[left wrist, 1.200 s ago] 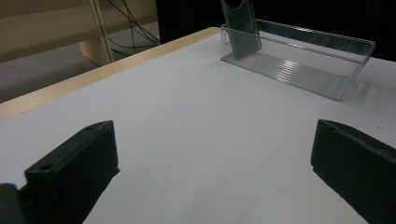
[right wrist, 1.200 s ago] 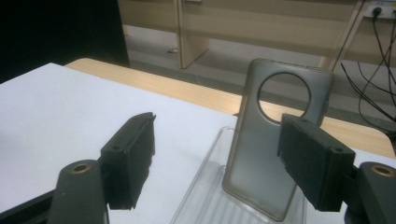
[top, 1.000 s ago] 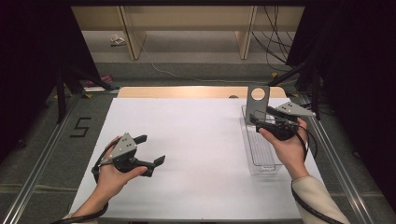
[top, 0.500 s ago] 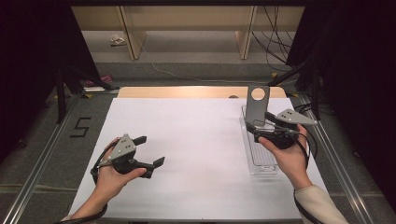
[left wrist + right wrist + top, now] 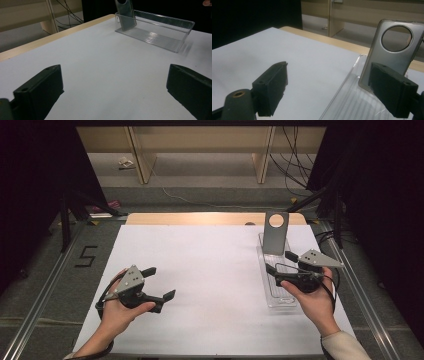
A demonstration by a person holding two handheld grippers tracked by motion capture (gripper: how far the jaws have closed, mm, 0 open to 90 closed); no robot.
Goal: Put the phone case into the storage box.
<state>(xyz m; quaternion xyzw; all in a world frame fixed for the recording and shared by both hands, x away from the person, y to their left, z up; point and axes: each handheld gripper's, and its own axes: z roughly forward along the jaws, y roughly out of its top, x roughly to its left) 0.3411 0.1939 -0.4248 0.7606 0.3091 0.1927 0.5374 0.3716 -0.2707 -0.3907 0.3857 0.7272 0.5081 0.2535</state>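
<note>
Grey phone case [image 5: 275, 232] is leaning upright in the clear tray [image 5: 278, 295], just ahead of the right gripper [image 5: 280, 262]. Its fingers [image 5: 270, 87] have just been opening and are gaping empty. Left gripper [image 5: 159, 283] is hovering open, well apart.

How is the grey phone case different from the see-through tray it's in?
The grey phone case stands upright, leaning at the far end; the clear tray lies flat on the white table. The case is solid grey with a round hole near its top; the tray is transparent with a ribbed floor. The tray is longer. Both are smooth and shiny.
</note>
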